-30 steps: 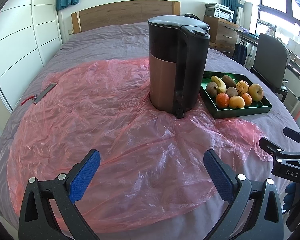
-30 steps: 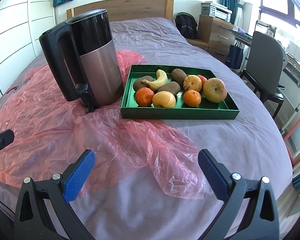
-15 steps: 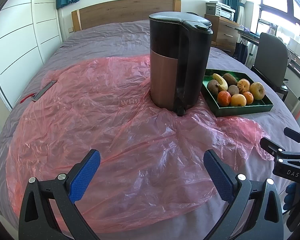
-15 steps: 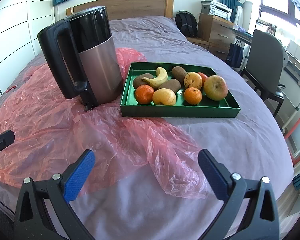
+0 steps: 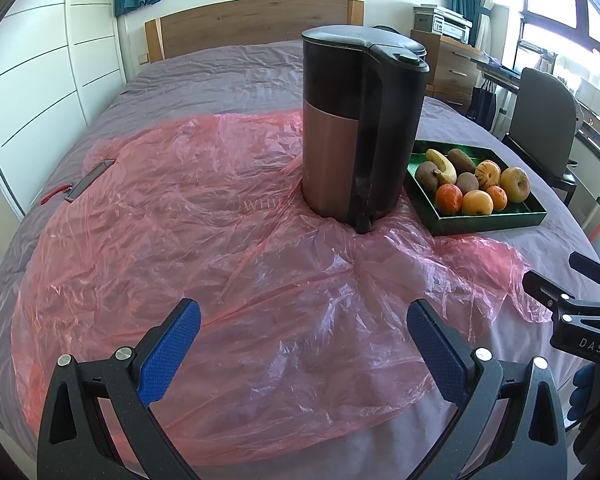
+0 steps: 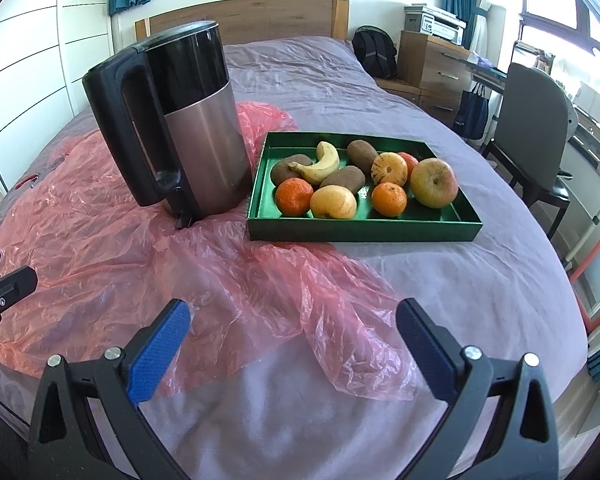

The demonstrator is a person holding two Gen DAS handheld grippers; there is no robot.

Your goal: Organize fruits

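A green tray (image 6: 364,230) on the bed holds a banana (image 6: 320,162), two oranges (image 6: 295,196), an apple (image 6: 434,182), brown kiwis (image 6: 348,178) and other fruit. It also shows in the left wrist view (image 5: 492,222), right of the kettle. My right gripper (image 6: 294,332) is open and empty, well short of the tray, over crumpled pink plastic. My left gripper (image 5: 304,334) is open and empty above the plastic, in front of the kettle. The right gripper's fingers (image 5: 556,292) show at the left view's right edge.
A tall black and steel kettle (image 6: 180,128) stands on a pink plastic sheet (image 5: 180,220) just left of the tray. A small flat tool with a red loop (image 5: 86,182) lies at the bed's left. A chair (image 6: 536,136) and a dresser (image 6: 432,64) stand right of the bed.
Both grippers have edged slightly forward toward the kettle and tray. Both stay open and empty. Nothing on the bed has moved.
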